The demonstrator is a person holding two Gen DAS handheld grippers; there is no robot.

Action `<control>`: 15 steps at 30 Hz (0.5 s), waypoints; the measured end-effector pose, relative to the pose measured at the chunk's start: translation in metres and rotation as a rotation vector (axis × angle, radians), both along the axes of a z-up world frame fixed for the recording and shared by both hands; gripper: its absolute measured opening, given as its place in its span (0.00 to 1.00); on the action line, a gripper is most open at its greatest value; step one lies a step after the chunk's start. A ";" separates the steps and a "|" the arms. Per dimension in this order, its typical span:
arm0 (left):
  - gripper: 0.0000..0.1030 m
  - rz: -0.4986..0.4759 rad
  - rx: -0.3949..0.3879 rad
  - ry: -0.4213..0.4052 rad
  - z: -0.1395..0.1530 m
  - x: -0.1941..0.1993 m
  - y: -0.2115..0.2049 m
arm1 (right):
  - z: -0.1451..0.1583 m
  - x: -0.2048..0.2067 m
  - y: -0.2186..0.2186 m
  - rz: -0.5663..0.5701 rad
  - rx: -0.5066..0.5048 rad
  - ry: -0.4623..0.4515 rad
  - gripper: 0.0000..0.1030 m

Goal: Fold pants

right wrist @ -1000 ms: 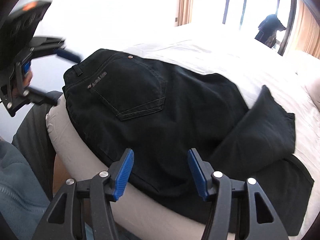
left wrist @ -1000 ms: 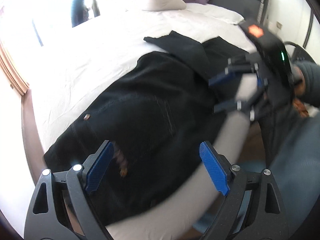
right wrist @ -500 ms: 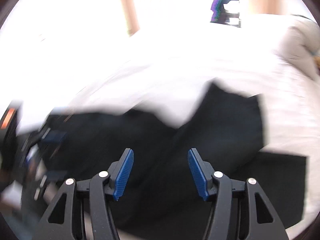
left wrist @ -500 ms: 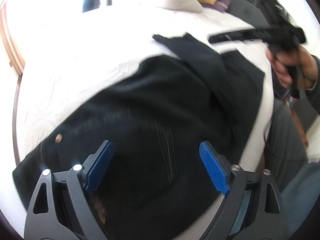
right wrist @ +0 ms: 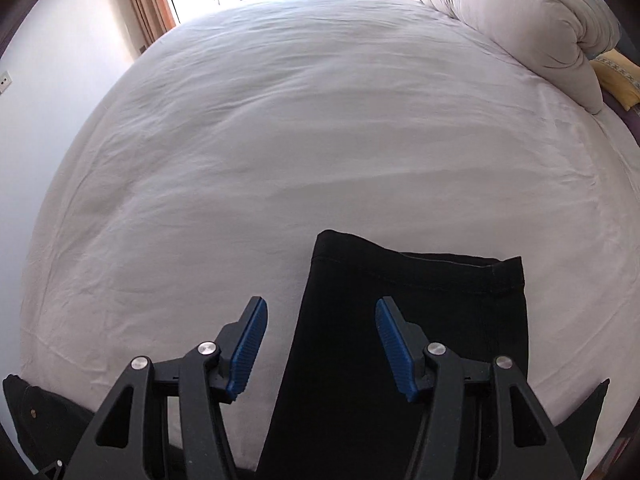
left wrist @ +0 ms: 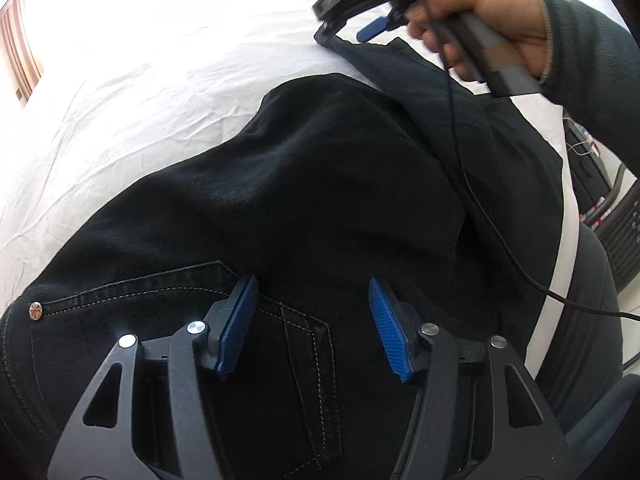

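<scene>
Black pants (left wrist: 340, 184) lie flat on the white bed (left wrist: 140, 92), seat side up, with a stitched back pocket and a rivet (left wrist: 36, 311). My left gripper (left wrist: 314, 320) hovers low over the back pocket. Its jaws are closing, and the blue pads do not press on the cloth below them. In the left wrist view a hand (left wrist: 480, 12) holds my right gripper (left wrist: 360, 20) over the far leg end. In the right wrist view my right gripper (right wrist: 320, 340) is open above the leg hem (right wrist: 400, 276), whose left edge lies between the fingers.
A rolled duvet (right wrist: 520, 20) and a yellow pillow (right wrist: 616, 76) lie at the bed's far right. Curtains and a window (right wrist: 144, 0) are beyond the bed. A cable (left wrist: 480, 208) hangs across the pants. The person's grey-clad leg (left wrist: 592, 280) and a mesh chair (left wrist: 624, 216) stand at the right.
My left gripper has sunk closer to the back pocket and its jaws have narrowed. The right gripper has swung away from the waistband to the leg hem.
</scene>
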State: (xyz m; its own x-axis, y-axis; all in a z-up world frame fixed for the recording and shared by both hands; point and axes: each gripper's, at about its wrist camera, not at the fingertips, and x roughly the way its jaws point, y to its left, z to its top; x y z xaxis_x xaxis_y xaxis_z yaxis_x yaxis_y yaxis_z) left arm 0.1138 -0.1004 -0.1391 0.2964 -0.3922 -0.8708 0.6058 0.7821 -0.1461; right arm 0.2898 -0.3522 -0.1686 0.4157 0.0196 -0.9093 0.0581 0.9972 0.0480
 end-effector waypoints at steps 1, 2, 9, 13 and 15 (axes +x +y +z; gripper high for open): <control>0.54 0.002 -0.007 0.004 -0.001 0.002 0.000 | -0.008 0.002 0.001 -0.010 -0.012 0.015 0.58; 0.54 0.002 -0.009 0.006 -0.002 0.003 0.000 | -0.015 0.006 0.001 -0.021 -0.014 0.032 0.58; 0.54 0.003 0.001 -0.003 -0.007 0.002 -0.003 | -0.026 0.016 0.000 -0.023 -0.026 0.053 0.25; 0.54 0.005 0.013 -0.010 -0.008 -0.004 -0.001 | -0.021 0.016 -0.015 -0.046 0.028 0.058 0.09; 0.54 0.008 0.016 -0.010 -0.009 -0.004 -0.001 | -0.015 0.008 -0.022 -0.061 0.039 0.039 0.08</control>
State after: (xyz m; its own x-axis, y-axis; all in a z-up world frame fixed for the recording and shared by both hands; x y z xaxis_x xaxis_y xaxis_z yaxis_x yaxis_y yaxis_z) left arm 0.1101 -0.1016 -0.1476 0.3079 -0.3757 -0.8741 0.6005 0.7894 -0.1277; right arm 0.2982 -0.3746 -0.1835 0.3815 0.0308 -0.9239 0.1209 0.9892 0.0829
